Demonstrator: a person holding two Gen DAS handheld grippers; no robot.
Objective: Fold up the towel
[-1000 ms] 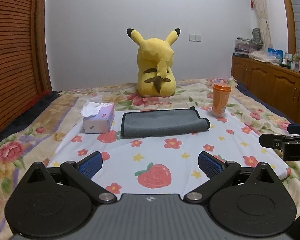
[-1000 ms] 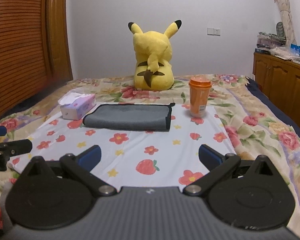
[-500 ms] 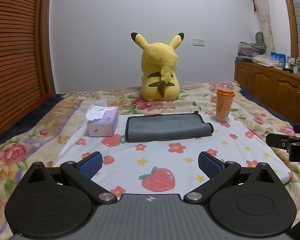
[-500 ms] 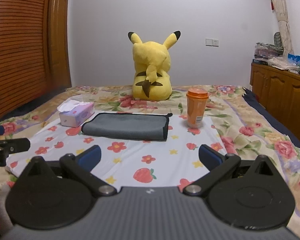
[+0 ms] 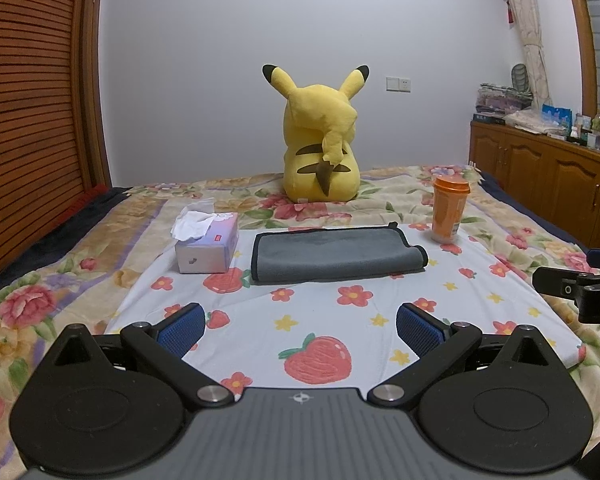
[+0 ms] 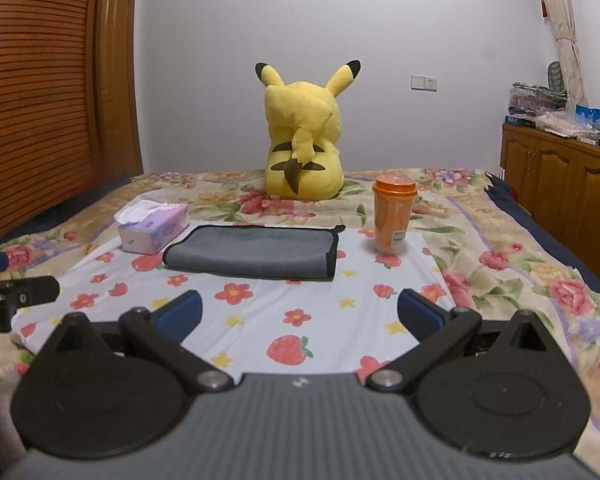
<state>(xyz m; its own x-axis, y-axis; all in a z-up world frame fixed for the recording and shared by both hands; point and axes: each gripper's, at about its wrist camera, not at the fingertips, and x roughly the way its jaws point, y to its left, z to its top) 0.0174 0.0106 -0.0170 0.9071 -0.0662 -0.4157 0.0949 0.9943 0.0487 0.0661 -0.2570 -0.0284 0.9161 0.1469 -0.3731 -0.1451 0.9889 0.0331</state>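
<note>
A grey towel with black edging (image 5: 332, 255) lies folded flat on a white flowered sheet (image 5: 356, 320) on the bed; it also shows in the right wrist view (image 6: 256, 251). My left gripper (image 5: 300, 326) is open and empty, held well in front of the towel. My right gripper (image 6: 300, 314) is open and empty too, equally short of the towel. Each gripper's tip shows at the edge of the other's view.
A tissue box (image 5: 207, 246) sits left of the towel. An orange lidded cup (image 5: 449, 209) stands to its right. A yellow Pikachu plush (image 5: 320, 140) sits behind. Wooden cabinets (image 5: 548, 184) line the right; a slatted wooden wall (image 5: 32, 112) is on the left.
Both grippers have tilted up and drawn back a little, so the towel sits lower in each view. The towel has not moved. Both stay open.
</note>
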